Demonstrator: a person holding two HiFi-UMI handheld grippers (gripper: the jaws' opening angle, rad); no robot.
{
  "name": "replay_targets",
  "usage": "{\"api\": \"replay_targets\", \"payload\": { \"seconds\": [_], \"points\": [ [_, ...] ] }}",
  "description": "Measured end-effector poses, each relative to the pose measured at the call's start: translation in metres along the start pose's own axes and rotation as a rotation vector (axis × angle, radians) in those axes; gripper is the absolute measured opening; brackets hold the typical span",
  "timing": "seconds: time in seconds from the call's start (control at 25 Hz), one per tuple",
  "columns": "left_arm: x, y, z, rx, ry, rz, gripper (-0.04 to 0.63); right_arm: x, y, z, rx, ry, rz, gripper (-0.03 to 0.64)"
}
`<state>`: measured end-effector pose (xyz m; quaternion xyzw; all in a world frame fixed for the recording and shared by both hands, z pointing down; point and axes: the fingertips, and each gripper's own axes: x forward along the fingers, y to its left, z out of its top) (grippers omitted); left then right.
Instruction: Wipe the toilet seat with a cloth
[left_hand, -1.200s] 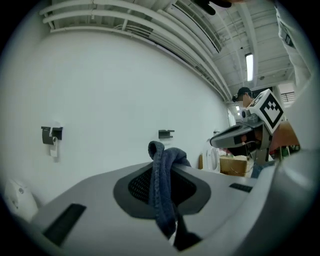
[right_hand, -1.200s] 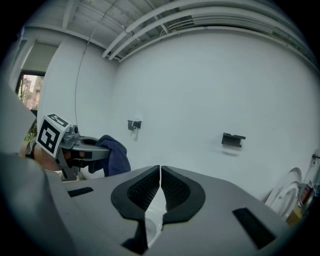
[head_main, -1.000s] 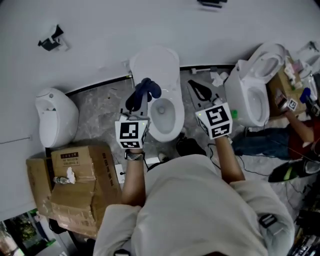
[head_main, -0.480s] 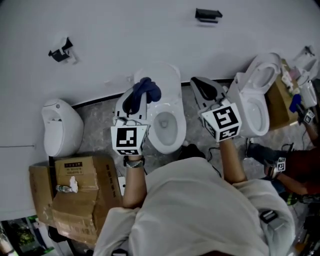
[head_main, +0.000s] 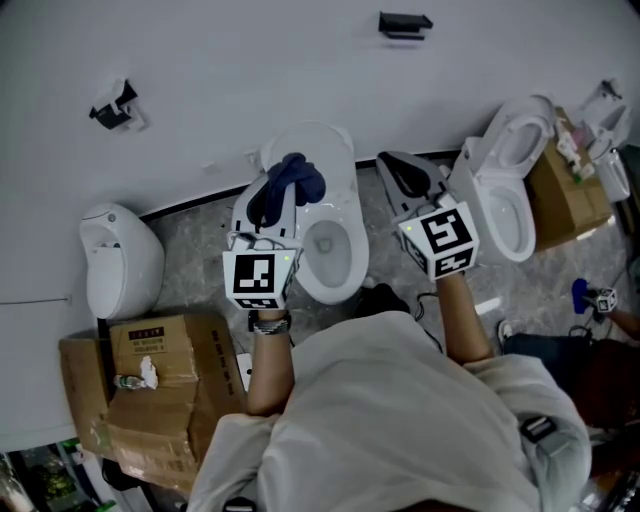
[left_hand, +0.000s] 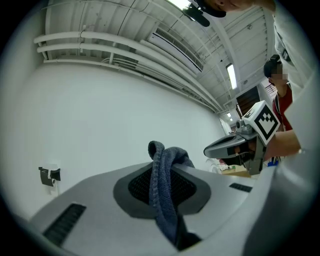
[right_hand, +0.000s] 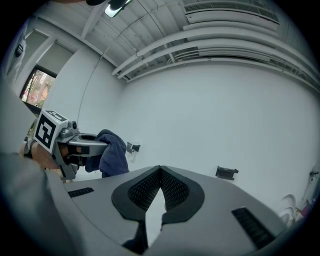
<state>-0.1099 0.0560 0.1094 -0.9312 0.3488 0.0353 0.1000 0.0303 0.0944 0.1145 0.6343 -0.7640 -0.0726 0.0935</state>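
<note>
A white toilet (head_main: 345, 265) stands against the wall in the middle of the head view, its seat ring around the open bowl. My left gripper (head_main: 275, 205) hovers over the toilet's left side, shut on a dark blue cloth (head_main: 287, 183) that bunches above its tips. In the left gripper view the cloth (left_hand: 167, 195) hangs pinched between the jaws. My right gripper (head_main: 405, 172) is held to the right of the toilet, shut and empty; its pads (right_hand: 172, 187) meet at the tips. From the right gripper view, the left gripper (right_hand: 92, 145) shows with the cloth (right_hand: 112, 155).
A second toilet (head_main: 505, 195) stands at the right, with a cardboard box (head_main: 565, 195) beyond it. A white wall fixture (head_main: 120, 260) and stacked cardboard boxes (head_main: 150, 385) are at the left. A person (head_main: 600, 340) is at the right edge. Black fittings (head_main: 403, 22) hang on the wall.
Both grippers have risen, the left one still holding the cloth; most of that happened in the first half second. The person at the right has moved off toward the lower right.
</note>
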Motion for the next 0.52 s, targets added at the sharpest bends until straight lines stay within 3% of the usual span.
{"api": "replay_targets", "payload": {
  "seconds": [0.52],
  "points": [
    [-0.0004, -0.0077, 0.0022, -0.001, -0.008, -0.016, 0.040, -0.0044, -0.0012, -0.0060, 0.009, 0.010, -0.007, 0.028]
  ]
}}
